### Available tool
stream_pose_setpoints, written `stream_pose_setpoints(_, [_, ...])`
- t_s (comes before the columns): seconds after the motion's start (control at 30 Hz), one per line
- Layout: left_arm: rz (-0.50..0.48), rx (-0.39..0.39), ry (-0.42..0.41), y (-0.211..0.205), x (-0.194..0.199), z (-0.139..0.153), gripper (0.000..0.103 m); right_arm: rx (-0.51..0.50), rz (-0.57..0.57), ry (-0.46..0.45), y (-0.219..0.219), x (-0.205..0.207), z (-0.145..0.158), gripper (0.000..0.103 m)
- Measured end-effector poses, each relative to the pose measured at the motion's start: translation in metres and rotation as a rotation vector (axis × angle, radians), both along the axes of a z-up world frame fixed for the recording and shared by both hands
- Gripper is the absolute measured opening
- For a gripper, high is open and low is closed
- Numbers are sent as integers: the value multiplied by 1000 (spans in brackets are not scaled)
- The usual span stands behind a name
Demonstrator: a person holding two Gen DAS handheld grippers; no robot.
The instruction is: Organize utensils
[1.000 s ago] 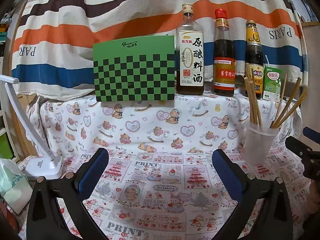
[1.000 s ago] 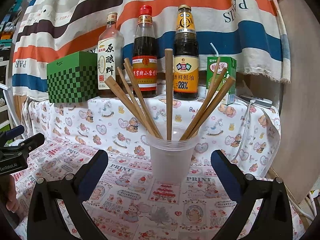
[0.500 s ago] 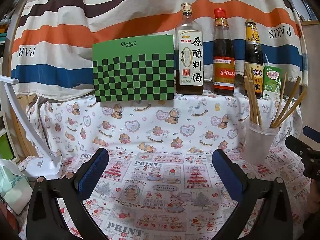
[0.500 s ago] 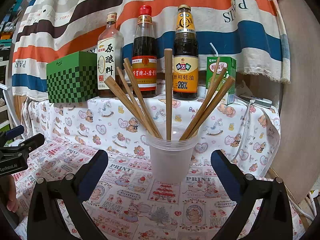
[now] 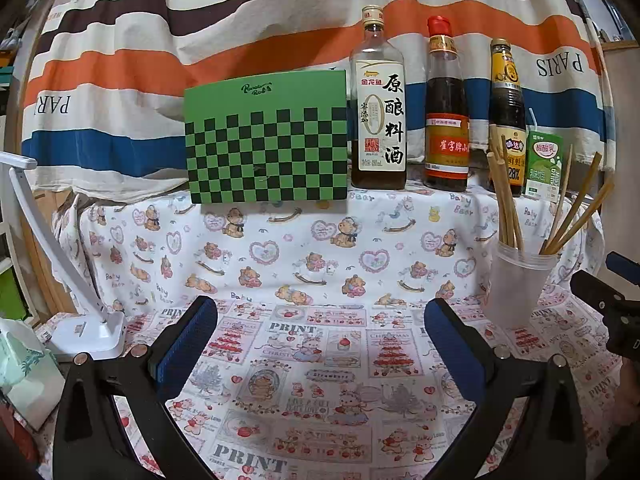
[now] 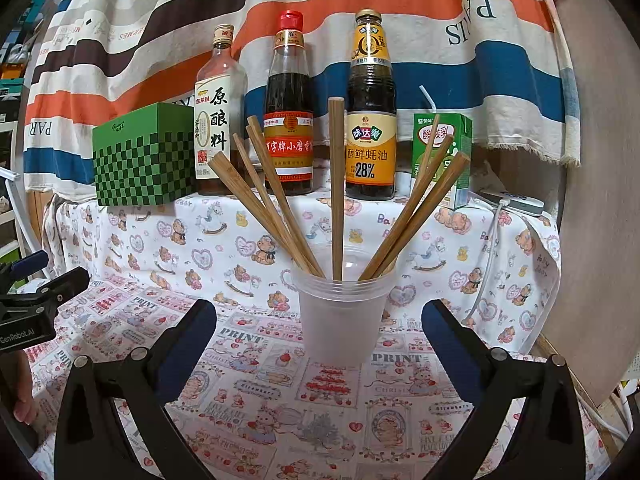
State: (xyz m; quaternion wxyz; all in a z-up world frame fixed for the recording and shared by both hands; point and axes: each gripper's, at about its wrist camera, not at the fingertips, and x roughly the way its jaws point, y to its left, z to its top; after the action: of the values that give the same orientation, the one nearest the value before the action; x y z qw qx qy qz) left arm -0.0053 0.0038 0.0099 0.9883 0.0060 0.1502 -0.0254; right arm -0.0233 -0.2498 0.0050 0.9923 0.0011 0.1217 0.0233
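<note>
**On the printed cloth, both grippers are gaping wide around nothing**

Over at the far left of the left wrist view, a white lamp base (image 5: 86, 330) is sitting on the patterned tablecloth (image 5: 320, 360). Just to its right, the left gripper (image 5: 320, 344) is hovering with its jaws spread wide and only bare cloth lying between them. Behind it, on the raised ledge, a green checkered box (image 5: 266, 138) is standing, and then three bottles are lining up beside it: a rice wine bottle (image 5: 378, 120), a red-capped bottle (image 5: 446, 120) and a dark oyster sauce bottle (image 5: 507, 112), with a green drink carton (image 5: 544, 164) at the end. The cup (image 5: 520, 284) is standing outside the left jaws, beyond the right finger.

Further right, in the right wrist view, the right gripper (image 6: 320, 344) is also spreading its jaws wide, gripping nothing. The translucent cup (image 6: 340, 312) is standing upright on the cloth, centred between the two fingers but ahead of their tips, touching neither. Wooden chopsticks (image 6: 337, 184) are fanning out of it, some leaning left, one standing nearly straight, others leaning right.
</note>
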Motion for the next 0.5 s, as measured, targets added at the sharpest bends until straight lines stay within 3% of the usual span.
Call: stream_pose_setpoints(0.5, [-2,2,1,-1,0,0,103,0,1,0,0,0,0,103])
